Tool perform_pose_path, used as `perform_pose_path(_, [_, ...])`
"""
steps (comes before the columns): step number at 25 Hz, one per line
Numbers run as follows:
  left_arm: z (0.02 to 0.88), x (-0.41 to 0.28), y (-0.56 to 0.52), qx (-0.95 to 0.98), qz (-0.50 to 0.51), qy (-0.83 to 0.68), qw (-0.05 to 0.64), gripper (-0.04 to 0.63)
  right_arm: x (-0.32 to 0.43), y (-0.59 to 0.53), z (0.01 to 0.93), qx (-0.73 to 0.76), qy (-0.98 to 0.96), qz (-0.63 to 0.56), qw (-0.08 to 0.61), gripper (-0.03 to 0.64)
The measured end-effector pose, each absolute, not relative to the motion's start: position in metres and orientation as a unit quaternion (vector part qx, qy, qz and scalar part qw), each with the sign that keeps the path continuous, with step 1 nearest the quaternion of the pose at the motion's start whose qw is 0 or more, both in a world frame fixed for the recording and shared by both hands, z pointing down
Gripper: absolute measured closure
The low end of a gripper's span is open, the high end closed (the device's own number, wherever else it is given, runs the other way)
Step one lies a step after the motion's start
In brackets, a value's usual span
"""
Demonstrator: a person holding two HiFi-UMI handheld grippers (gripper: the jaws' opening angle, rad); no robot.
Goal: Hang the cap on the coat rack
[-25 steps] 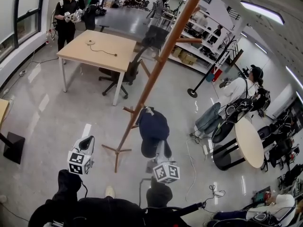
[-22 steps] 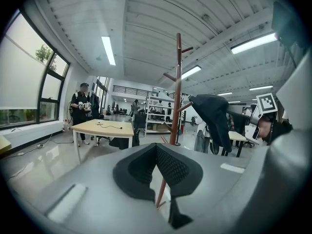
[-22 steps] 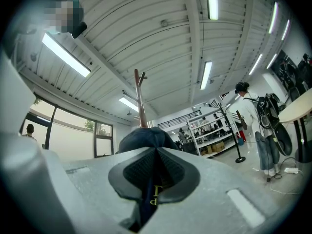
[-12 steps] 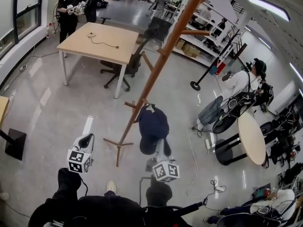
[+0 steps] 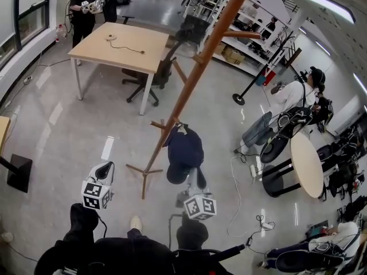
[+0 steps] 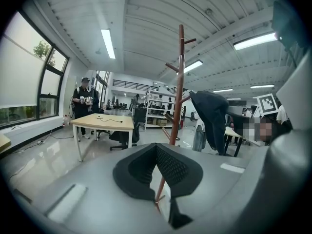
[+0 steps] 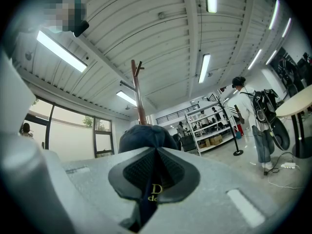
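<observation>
A dark navy cap [image 5: 184, 150] hangs from my right gripper [image 5: 194, 177], right beside the slanting brown coat rack pole [image 5: 189, 87] and close to a low peg [image 5: 158, 125]. In the right gripper view the jaws [image 7: 155, 152] are shut on the cap's edge with gold lettering, the crown [image 7: 146, 134] bulging above them and the rack [image 7: 138, 89] behind. My left gripper [image 5: 105, 168] hovers left of the rack's foot [image 5: 143, 173]. Its jaws [image 6: 157, 147] are shut with nothing in them. From there the cap [image 6: 212, 113] appears at a peg's tip; contact is unclear.
A wooden table [image 5: 114, 47] with an office chair [image 5: 152, 82] stands beyond the rack. A round table [image 5: 304, 165], bags and floor cables [image 5: 246, 171] lie to the right, near a person [image 5: 292, 102]. Another person [image 5: 85, 10] stands at the back left.
The cap and my right gripper have sunk slightly beside the pole. The left gripper has stayed where it was. Both stayed shut.
</observation>
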State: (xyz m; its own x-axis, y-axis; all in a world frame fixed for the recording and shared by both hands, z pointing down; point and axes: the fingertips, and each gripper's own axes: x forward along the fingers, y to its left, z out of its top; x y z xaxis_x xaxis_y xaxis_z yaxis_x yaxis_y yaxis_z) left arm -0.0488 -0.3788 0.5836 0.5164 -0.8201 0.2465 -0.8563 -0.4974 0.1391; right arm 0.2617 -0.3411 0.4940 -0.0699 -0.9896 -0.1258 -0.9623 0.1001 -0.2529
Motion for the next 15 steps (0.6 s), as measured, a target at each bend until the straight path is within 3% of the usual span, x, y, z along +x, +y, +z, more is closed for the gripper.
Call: perform_pose_path(15, [0.595, -0.042, -0.378, 0.857, 0.084, -0.490, 0.138, 0.592, 0.265, -0.352, 0.506, -0.662, 0.736, -0.069, 0.123, 0.606])
